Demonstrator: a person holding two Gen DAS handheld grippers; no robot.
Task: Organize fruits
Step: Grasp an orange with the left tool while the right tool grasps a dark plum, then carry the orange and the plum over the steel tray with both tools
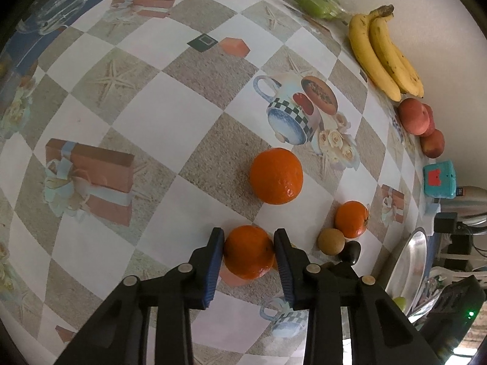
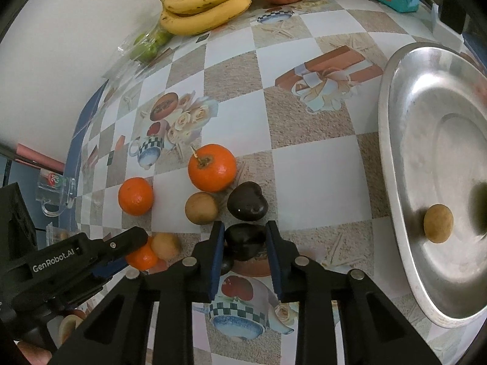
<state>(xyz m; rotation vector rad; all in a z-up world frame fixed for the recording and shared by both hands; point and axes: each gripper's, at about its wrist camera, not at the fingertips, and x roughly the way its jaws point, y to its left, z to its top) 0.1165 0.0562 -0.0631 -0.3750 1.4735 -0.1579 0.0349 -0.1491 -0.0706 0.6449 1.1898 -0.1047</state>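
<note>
On the checked cloth, left gripper clamps an orange; right gripper clamps a dark fruit. Round skins could slip on lifting. Tray sits well right; crowded neighbours may get knocked.

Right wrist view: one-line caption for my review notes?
Right gripper shut on a dark fruit; steel tray beside it holds one brown fruit.

Checkered tablecloth under oranges, bananas, apples, steel tray.
</note>
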